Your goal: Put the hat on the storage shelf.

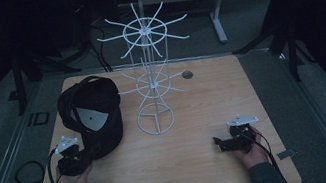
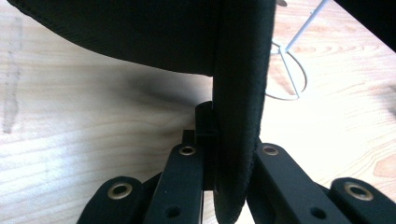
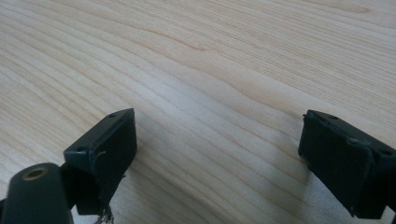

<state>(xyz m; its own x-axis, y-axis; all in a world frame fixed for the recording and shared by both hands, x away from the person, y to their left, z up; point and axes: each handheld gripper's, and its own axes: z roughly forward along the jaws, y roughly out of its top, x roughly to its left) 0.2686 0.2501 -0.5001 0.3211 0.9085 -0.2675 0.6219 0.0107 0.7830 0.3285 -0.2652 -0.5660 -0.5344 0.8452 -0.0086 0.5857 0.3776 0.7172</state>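
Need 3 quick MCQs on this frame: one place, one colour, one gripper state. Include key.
1. Where is the cap?
A. left of the wire rack
B. right of the wire rack
C. hung on the wire rack

2. What colour is the wire rack?
A. red
B. white
C. blue

3. How is the right gripper?
A. shut on the cap
B. shut on nothing
C. open

Key: 1 A, the high view shows it lying on the table left of the rack. 2 B, its wires are white. 3 C, its jaws stand wide apart over bare wood.
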